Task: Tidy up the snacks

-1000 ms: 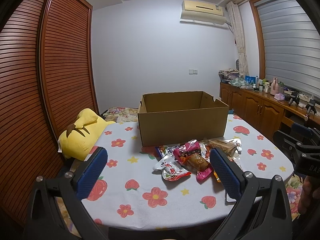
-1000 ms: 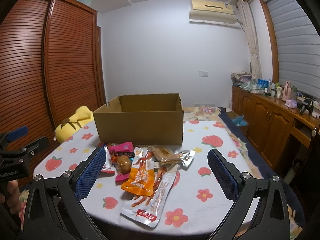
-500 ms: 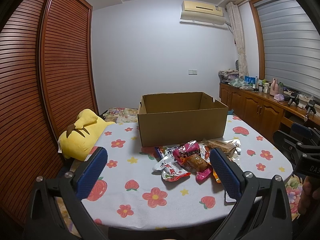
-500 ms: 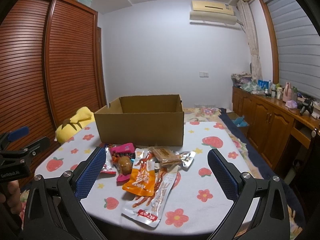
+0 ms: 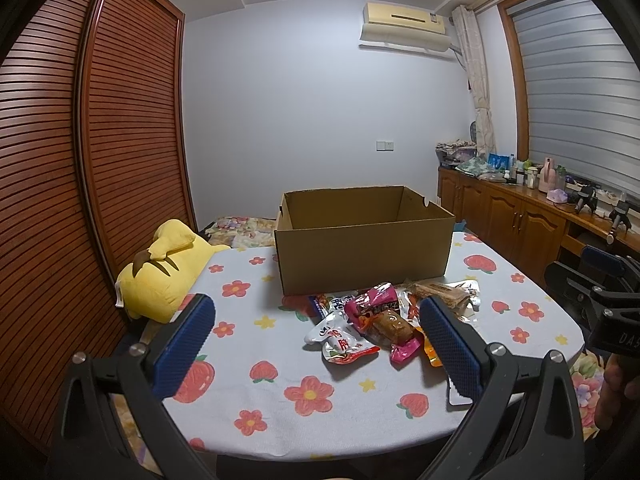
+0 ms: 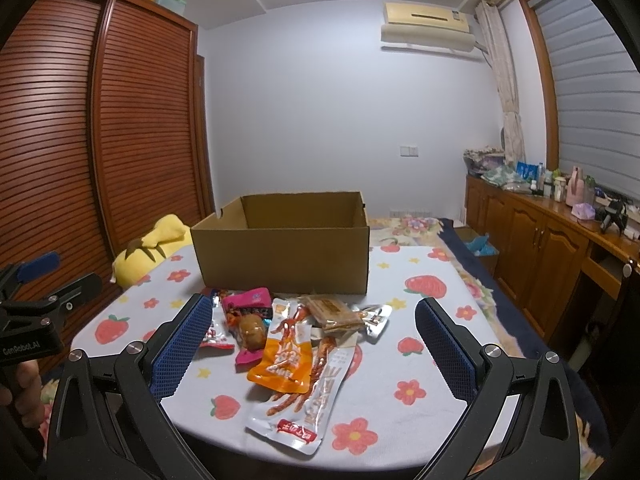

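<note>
Both grippers hover spread and holding nothing — snacks loose on table, box unfilled.

Left gripper (image 5: pixel 316 334) jaws wide apart above the near table edge; right gripper (image 6: pixel 314 336) the same, each held in 1 hand. Snack pile (image 6: pixel 288 336) sits between the pads in both views, just in front of the cardboard box (image 5: pixel 362 254): pink packet (image 5: pixel 374 308), white-red pouch (image 5: pixel 340 338), orange packet (image 6: pixel 286 358), long clear packet (image 6: pixel 310 400). Box top open, upright on the flowered tablecloth (image 5: pixel 256 384). Yellow plush (image 5: pixel 162 272) at the table's left edge — well apart from the snacks.
</note>
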{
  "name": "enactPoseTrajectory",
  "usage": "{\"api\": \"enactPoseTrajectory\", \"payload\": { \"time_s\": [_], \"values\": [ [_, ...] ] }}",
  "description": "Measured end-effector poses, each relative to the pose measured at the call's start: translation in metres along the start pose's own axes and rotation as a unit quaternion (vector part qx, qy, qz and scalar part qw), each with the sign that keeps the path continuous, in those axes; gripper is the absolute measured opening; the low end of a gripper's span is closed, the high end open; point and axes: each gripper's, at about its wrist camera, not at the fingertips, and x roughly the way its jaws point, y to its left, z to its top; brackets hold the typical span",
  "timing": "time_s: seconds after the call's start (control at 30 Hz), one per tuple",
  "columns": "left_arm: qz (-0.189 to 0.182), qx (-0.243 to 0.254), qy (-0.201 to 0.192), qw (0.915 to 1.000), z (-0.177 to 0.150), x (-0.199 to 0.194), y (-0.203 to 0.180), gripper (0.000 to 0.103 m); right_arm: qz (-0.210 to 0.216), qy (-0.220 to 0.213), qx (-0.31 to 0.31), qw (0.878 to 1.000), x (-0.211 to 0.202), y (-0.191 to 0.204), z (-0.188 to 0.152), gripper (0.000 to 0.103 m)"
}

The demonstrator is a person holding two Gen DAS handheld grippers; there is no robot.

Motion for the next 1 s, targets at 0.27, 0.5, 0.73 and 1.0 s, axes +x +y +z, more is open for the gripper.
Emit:
{"api": "enactPoseTrajectory", "payload": {
  "time_s": [0.27, 0.5, 0.73, 1.0],
  "values": [
    [-0.001, -0.001, 0.003, 1.0, 0.001, 0.0, -0.004, 0.103, 0.001, 0.001, 0.0, 1.0, 0.0, 0.0, 0.0, 0.103],
    [-0.009, -0.004, 0.016, 0.9998, -0.003, 0.007, -0.003, 0.103, 0.002, 0.004, 0.0, 1.0, 0.0, 0.0, -0.001, 0.103],
    [-0.033, -0.007, 0.05, 0.9982, -0.019, 0.032, 0.001, 0.103, 0.011, 0.026, -0.008, 1.0, 0.016, -0.002, -0.009, 0.103],
    [-0.043, 0.001, 0.091, 0.9949, -0.033, 0.061, 0.002, 0.103, 0.033, 0.075, -0.013, 0.997, 0.043, -0.011, -0.026, 0.099]
  ]
}}
